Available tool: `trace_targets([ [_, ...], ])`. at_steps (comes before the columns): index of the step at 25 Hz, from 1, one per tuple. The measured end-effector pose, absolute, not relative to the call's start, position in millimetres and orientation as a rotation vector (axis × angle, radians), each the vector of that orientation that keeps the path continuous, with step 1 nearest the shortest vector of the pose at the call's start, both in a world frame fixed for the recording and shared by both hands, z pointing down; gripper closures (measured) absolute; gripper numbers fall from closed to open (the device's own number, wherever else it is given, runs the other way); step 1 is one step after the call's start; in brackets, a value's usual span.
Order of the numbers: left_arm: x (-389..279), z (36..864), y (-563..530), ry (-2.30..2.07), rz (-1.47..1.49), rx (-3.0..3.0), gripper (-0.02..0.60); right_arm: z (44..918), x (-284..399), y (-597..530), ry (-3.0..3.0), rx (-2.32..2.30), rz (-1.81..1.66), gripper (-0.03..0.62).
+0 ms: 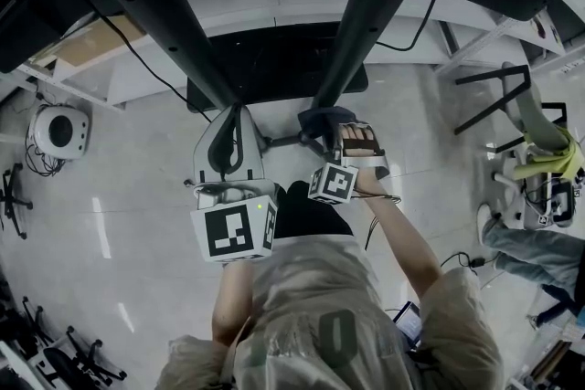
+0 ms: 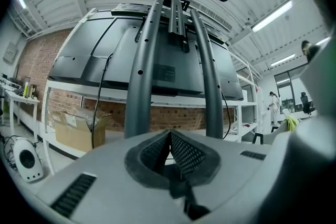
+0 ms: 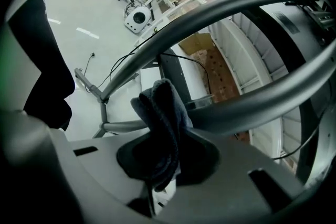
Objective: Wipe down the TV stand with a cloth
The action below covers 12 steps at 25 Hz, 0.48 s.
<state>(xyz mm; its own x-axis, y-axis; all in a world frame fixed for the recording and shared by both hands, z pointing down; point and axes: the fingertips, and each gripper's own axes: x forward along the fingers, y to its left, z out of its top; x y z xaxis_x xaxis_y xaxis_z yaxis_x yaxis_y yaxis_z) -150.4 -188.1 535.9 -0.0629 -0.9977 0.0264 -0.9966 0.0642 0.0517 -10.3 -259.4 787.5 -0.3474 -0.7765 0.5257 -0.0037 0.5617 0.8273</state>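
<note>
A dark cloth is clamped in the jaws of the right gripper. Its loose fold is bunched ahead of them, just beside a grey tube of the TV stand. Being soft, light and limp, it is best held mid-fold. The left gripper is closed on nothing.

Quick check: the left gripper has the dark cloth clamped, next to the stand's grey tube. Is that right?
Wrong gripper. The right gripper has the dark cloth clamped, next to the stand's grey tube; the right gripper view shows it. The left gripper has its jaws together on nothing, as the left gripper view shows.
</note>
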Motion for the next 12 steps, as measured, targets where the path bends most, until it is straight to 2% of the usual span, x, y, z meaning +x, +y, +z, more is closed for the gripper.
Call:
trace_targets([
  [6, -152.8, 520.8, -188.3, -2.249, -0.029, 2.111, 0.566, 784.5, -8.0, -257.8, -1.755, 0.639, -0.864, 0.537],
  [12, -161.5, 447.8, -181.4, -2.265, -0.034, 2.055, 0.566, 688.5, -6.5, -251.4, -1.835, 0.708, -0.798, 0.537],
])
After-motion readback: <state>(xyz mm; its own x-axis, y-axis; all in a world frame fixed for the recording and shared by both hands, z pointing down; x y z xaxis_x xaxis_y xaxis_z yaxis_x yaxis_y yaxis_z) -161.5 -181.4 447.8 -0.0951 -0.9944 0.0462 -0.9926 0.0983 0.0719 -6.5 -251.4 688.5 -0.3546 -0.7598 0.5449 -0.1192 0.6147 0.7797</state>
